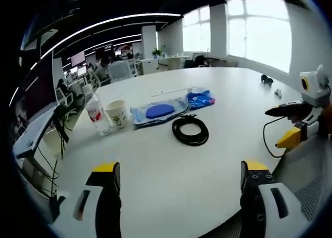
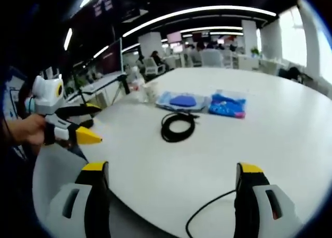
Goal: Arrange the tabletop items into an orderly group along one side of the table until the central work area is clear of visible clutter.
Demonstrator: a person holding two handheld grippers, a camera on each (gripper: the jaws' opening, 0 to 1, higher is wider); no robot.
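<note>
My left gripper (image 1: 179, 183) hovers low over the near edge of the white round table (image 1: 155, 196), jaws spread wide with nothing between them; my right gripper (image 2: 174, 189) hangs the same way, parted and empty, at the bottom of the right gripper view.

Judging by how things lie, the tidying has barely begun. A coiled black cable (image 1: 190, 130) sits alone near the centre of the left gripper view, apart from the rest. Just beyond it, a clear packet with a blue oval pad (image 1: 158, 112) lies beside a crumpled blue wrapper (image 1: 199, 98). To the left of these stand a paper cup (image 1: 116, 112) and a clear plastic bottle (image 1: 96, 113), close together. These four form a loose row, but it runs across the middle of the table rather than along a side, so all five items are left to move, in my judgement.

At the upper right of the left gripper view, two small dark objects (image 1: 267, 80) rest far off on the table; they are too small to identify. A thin black cord (image 2: 207, 209) snakes off the table edge at the bottom of the right gripper view, its end cut off. The bottle's label is blurred beyond reading.
</note>
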